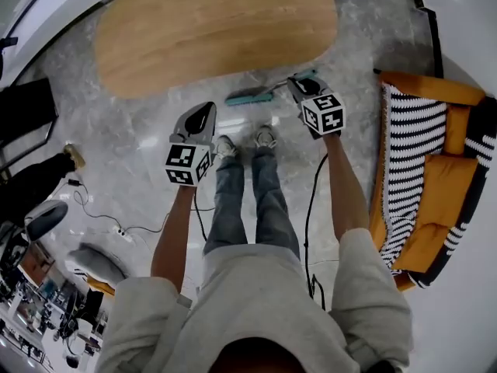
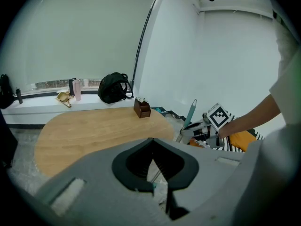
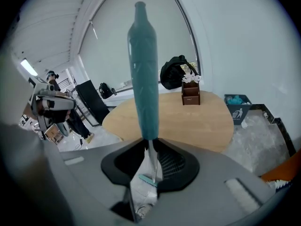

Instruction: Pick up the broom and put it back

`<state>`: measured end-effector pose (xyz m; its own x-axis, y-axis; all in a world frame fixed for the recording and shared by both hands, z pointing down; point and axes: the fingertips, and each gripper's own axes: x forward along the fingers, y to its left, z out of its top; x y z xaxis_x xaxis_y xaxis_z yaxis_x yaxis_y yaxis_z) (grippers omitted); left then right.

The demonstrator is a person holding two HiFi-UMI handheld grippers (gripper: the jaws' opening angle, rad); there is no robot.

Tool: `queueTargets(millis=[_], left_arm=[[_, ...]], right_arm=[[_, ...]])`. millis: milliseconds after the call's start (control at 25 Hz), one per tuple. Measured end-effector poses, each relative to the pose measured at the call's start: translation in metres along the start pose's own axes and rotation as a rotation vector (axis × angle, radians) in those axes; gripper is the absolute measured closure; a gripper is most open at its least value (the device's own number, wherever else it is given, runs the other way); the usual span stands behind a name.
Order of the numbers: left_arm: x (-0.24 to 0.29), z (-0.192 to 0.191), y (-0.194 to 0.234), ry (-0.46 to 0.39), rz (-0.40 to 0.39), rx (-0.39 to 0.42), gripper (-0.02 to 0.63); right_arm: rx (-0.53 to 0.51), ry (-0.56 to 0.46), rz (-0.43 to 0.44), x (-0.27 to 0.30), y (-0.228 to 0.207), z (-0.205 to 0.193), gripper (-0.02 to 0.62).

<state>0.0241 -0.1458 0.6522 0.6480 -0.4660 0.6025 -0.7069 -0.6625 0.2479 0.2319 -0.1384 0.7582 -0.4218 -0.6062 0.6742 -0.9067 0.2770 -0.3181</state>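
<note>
Beside the table [image 3: 197, 121], the right hand-held gripper [image 3: 149, 147] clamps a (teal-handled) broom [image 3: 143, 69].

An oval wooden table [image 1: 217, 33] stands on the pale marble floor [image 1: 124, 130], with a small brown box [image 2: 142, 108] near its far edge. A black backpack [image 2: 113, 87] sits on the window ledge [image 2: 42, 102]. An orange sofa [image 1: 439, 185] carries a black-and-white striped blanket [image 1: 415, 130]. Cables [image 1: 101, 220] trail across the floor.

Our left forearm [image 1: 175, 235] and right forearm [image 1: 345, 189] reach forward, side by side. Our left tool [image 1: 203, 113] points downward, jaws together with nothing between them. Our right tool [image 1: 299, 84], also tilted down, is clamped on the broom handle [image 3: 143, 74].
</note>
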Motion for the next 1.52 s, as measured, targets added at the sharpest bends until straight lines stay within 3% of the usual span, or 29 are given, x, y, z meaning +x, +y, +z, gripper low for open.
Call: queueTargets(millis=[720, 1080, 1520], left_arm=[[0.01, -0.021, 0.025, 0.039, 0.024, -0.022, 0.61], [0.007, -0.029, 0.033, 0.041, 0.033, -0.033, 0.61], [0.006, -0.034, 0.031, 0.043, 0.028, -0.039, 0.611]], right_arm=[[0.027, -0.065, 0.024, 0.061, -0.031, 0.052, 0.508], [0.055, -0.077, 0.011, 0.063, -0.033, 0.048, 0.505], [0.091, -0.094, -0.011, 0.059, -0.043, 0.049, 0.453]])
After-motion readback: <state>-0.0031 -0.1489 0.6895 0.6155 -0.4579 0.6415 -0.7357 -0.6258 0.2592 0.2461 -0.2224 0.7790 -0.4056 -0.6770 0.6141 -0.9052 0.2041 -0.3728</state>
